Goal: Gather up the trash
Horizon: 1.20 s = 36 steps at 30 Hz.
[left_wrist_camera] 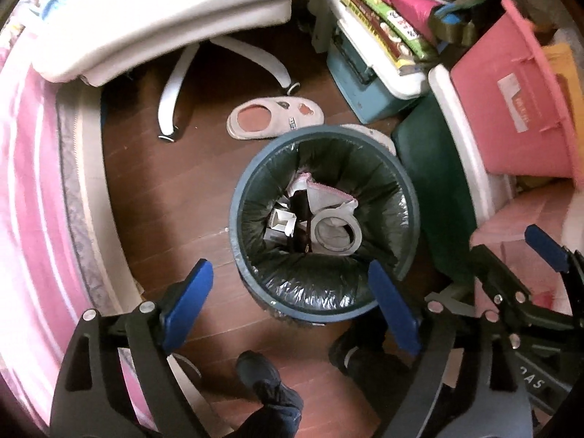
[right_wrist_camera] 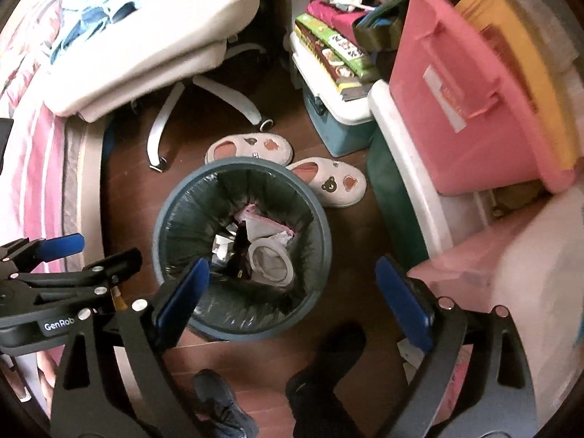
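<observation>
ur left gripper (left_wrist_camera: 292, 304) n right gripper (right_wrist_camera: 292, 294) r both wide open w/ nothing in them, up over the trash bin (left_wrist_camera: 255, 179). bin sits on the floor by 2 slippers (right_wrist_camera: 328, 182). tape roll (left_wrist_camera: 337, 231) n paper bits r inside it.

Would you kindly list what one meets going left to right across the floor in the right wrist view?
Bed → chair base → trash bin → slipper → pink crate.

Grey-blue bin (left_wrist_camera: 408, 197), black liner (left_wrist_camera: 314, 284); pink tub (right_wrist_camera: 456, 116).
</observation>
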{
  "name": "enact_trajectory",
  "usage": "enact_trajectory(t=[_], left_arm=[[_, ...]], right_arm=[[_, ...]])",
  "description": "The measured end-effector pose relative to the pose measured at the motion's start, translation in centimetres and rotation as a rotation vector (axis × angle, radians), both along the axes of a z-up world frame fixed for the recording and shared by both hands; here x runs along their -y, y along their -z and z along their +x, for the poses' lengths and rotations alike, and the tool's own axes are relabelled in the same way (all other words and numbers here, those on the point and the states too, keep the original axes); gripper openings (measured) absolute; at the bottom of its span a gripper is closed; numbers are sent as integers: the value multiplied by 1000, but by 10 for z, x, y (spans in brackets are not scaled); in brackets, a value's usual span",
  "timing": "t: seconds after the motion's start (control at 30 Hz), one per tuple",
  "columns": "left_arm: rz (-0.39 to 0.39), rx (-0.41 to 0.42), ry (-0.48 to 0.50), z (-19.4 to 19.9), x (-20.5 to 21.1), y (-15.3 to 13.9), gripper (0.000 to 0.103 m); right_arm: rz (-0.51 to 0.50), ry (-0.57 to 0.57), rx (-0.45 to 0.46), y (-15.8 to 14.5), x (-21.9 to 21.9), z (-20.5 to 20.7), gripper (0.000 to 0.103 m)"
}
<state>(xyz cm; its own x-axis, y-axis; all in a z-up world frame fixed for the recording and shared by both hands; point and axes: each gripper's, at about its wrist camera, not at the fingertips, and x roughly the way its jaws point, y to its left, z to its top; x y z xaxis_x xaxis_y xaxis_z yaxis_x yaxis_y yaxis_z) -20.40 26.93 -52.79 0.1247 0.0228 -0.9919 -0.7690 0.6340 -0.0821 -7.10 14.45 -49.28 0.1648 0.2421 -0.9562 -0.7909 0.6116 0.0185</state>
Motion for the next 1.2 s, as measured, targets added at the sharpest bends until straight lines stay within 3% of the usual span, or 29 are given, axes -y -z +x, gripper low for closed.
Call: enact_trajectory(t=[0.33, 0.73, 0.97, 1.2], left_arm=[[30, 18, -11, -12, -5, -101, 90], [57, 61, 3, -24, -5, -222, 90], [95, 100, 5, -31, -1, -295, 92], [123, 132, 20, -36, 10, -345, 98]], right_arm=[[43, 41, 14, -104, 1, -9, 98], [90, 74, 47, -226, 7, -29, 98], [127, 96, 74, -289, 15, -42, 98], [159, 125, 112, -338, 34, -54, 98]])
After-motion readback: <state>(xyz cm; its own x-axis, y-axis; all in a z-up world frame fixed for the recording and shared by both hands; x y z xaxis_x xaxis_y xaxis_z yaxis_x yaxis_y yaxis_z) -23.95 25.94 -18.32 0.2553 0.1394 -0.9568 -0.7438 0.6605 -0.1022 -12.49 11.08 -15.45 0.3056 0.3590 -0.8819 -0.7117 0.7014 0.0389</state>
